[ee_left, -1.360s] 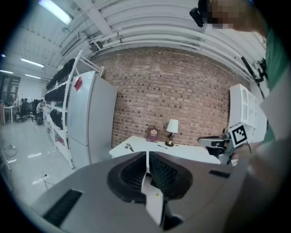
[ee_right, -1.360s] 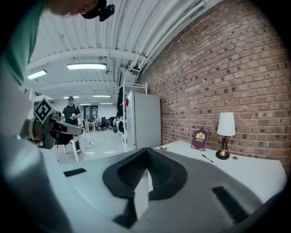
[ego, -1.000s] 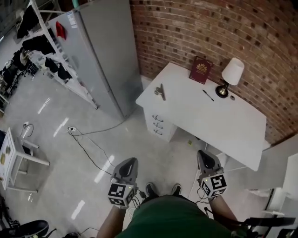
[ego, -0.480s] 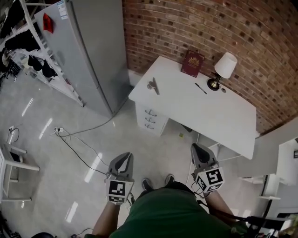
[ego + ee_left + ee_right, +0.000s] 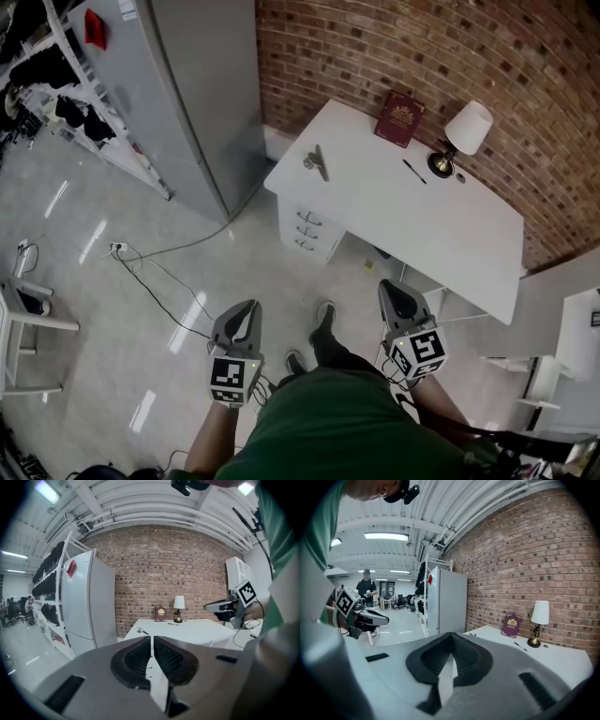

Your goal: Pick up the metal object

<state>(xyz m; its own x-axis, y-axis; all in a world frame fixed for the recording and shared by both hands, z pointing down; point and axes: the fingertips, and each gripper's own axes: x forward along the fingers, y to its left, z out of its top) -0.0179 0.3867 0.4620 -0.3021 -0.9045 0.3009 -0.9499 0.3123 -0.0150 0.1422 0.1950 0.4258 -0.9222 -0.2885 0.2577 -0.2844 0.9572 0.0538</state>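
Left tongs [image 5: 247, 307] clenched on nothing, right tongs [image 5: 391, 289] clenched and empty too, both held low over the floor [image 5: 141, 234]. The metal object [image 5: 319, 162] lies near the left end of the white counter [image 5: 441, 234], well apart from both tongs.

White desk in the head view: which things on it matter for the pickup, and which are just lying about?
Job: small silver metal object on the white desk, left corner.
Lying about: dark red book, white-shaded brass lamp, black pen.
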